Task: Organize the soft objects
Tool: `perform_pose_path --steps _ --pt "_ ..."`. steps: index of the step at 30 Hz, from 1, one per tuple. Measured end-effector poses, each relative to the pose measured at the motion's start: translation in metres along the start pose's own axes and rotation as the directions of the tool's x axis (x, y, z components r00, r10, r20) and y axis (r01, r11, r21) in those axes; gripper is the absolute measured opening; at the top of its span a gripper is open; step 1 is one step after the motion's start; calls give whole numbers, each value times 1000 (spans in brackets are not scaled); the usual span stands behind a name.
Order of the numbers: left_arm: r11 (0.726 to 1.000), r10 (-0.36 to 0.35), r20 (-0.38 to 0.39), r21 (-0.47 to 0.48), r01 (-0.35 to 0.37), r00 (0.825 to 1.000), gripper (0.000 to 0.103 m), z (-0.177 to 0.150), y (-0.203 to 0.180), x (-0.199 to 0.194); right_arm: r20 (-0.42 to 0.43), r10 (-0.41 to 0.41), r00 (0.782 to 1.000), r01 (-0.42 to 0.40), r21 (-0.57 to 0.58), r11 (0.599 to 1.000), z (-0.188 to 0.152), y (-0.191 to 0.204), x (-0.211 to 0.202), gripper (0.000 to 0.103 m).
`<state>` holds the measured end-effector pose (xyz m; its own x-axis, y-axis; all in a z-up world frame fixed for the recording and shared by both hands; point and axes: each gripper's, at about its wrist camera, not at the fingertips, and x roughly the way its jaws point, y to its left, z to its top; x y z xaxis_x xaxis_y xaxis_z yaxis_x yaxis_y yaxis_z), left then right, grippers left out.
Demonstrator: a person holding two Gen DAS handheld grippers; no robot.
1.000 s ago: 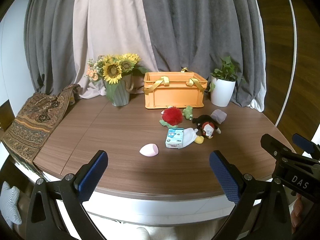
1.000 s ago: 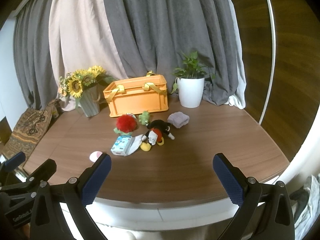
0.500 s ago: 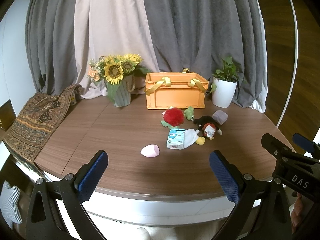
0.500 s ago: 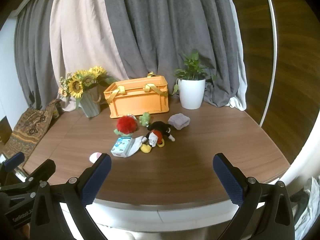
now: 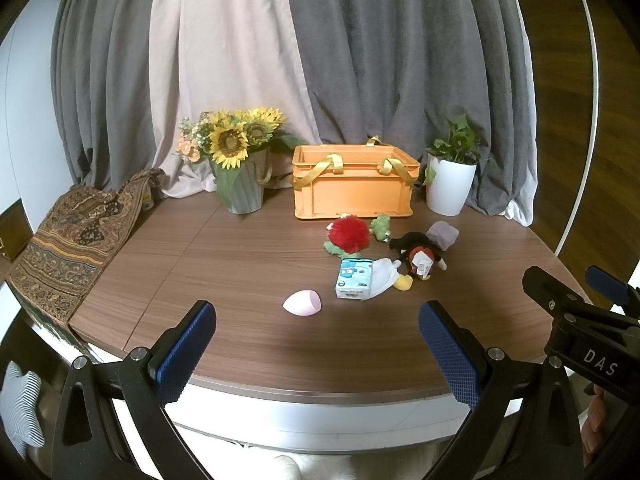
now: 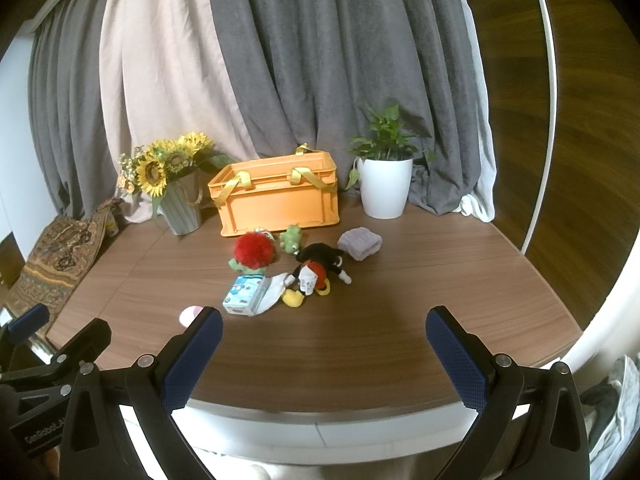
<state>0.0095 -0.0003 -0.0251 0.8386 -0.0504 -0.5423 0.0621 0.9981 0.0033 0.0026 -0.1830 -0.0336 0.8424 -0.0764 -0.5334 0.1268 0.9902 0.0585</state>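
An orange crate (image 5: 352, 186) (image 6: 280, 200) with yellow straps stands at the back of the round wooden table. In front of it lie a red fluffy toy (image 5: 349, 234) (image 6: 255, 250), a small green frog toy (image 5: 381, 226) (image 6: 291, 237), a black mouse plush (image 5: 416, 254) (image 6: 318, 266), a folded lilac cloth (image 5: 442, 234) (image 6: 360, 242), a blue tissue pack (image 5: 354, 278) (image 6: 244, 294) and a pink sponge egg (image 5: 302, 303) (image 6: 189, 314). My left gripper (image 5: 318, 344) and right gripper (image 6: 324, 344) are both open and empty, held at the table's near edge, well short of the objects.
A vase of sunflowers (image 5: 240, 164) (image 6: 176, 188) stands left of the crate and a white potted plant (image 5: 450, 182) (image 6: 386, 176) to its right. A patterned cloth (image 5: 76, 232) drapes over the left table edge. Curtains hang behind.
Both views have shifted slightly; the objects sit a little lower in frame. Nothing on the table has moved and both grippers stay open.
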Motion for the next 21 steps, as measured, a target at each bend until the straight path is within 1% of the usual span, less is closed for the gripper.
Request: perform_pose_path --steps 9,14,16,18,21 --pt "1000 8 -9 -9 -8 1000 103 1 9 8 -2 6 1000 -6 -9 1000 1 7 5 103" --pt "999 25 -19 -32 -26 999 103 0 16 22 -6 24 1000 -24 -20 1000 2 13 21 103" --pt "998 39 -41 -46 -41 998 103 0 19 31 -8 32 999 -32 -31 999 1 16 28 103" --pt "997 40 -56 -57 -43 998 103 0 21 42 -9 45 999 -45 -39 998 1 19 38 103" --pt "995 58 -57 -79 -63 997 103 0 26 54 -18 57 998 -58 -44 997 3 24 55 103"
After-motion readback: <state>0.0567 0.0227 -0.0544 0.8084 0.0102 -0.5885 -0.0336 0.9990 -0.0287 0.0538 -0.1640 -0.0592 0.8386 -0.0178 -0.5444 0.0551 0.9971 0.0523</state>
